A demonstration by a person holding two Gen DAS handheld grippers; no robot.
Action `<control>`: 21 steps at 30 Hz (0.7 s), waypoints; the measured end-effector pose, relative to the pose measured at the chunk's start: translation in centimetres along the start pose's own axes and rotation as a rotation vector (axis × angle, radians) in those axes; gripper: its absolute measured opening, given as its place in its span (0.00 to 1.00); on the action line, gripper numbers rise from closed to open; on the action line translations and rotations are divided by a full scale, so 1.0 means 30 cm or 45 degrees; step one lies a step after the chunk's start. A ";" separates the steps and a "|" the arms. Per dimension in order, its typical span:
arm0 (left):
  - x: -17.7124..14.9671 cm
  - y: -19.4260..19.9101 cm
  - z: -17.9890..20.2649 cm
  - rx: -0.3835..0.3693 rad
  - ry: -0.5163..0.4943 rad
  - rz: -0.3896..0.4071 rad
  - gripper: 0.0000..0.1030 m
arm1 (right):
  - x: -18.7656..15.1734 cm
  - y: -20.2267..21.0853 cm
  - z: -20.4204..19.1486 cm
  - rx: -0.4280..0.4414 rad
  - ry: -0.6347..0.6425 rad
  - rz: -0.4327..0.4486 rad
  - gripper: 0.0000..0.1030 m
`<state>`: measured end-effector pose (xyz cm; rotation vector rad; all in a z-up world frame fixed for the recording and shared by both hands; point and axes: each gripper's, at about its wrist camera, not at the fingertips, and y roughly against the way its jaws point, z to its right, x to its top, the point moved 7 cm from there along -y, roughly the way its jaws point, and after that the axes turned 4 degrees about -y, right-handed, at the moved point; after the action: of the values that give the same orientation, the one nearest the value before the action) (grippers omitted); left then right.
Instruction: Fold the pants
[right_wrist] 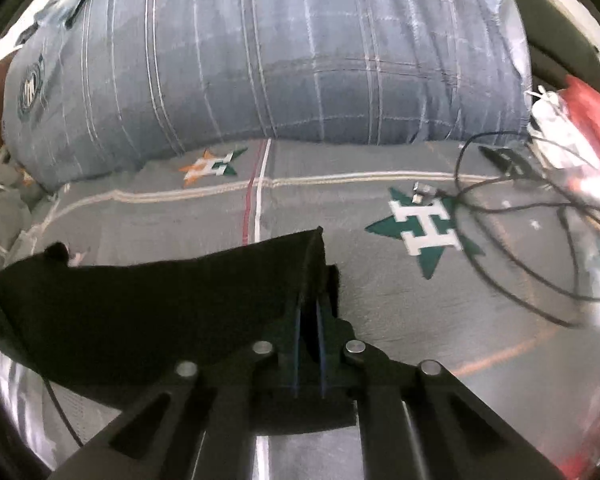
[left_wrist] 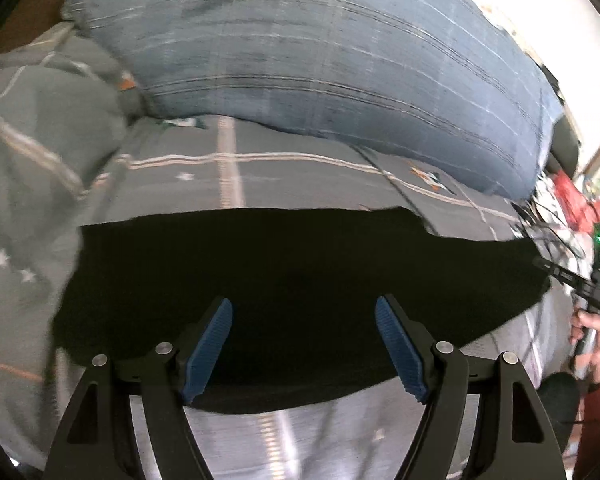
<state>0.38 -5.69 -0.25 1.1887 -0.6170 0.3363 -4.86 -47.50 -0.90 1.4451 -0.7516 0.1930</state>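
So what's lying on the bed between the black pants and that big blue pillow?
Only bare grey bedsheet, printed with stripes and star logos. Both views show it between the black pants and the blue pillow.

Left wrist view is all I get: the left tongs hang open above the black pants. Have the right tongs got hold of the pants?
Observer: Yes, the right tongs are shut on a raised corner of the pants.
Operator: What lies beyond that corner?
Observer: Bare sheet, with a green star bearing a white H printed to the corner's right.
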 end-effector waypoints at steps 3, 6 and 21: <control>-0.026 0.025 -0.076 0.050 0.062 0.016 0.73 | -0.016 -0.036 0.001 -0.053 0.032 -0.033 0.05; -0.059 0.045 -0.157 0.100 0.139 0.011 0.73 | -0.039 -0.084 -0.011 -0.098 0.068 -0.068 0.08; -0.133 0.179 -0.360 0.106 0.402 0.046 0.80 | -0.114 0.162 -0.568 0.538 0.261 0.047 0.41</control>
<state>-2.84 6.56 -1.17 1.1742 -0.3524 0.5720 -4.23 -29.72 2.07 1.7772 -0.5895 0.5459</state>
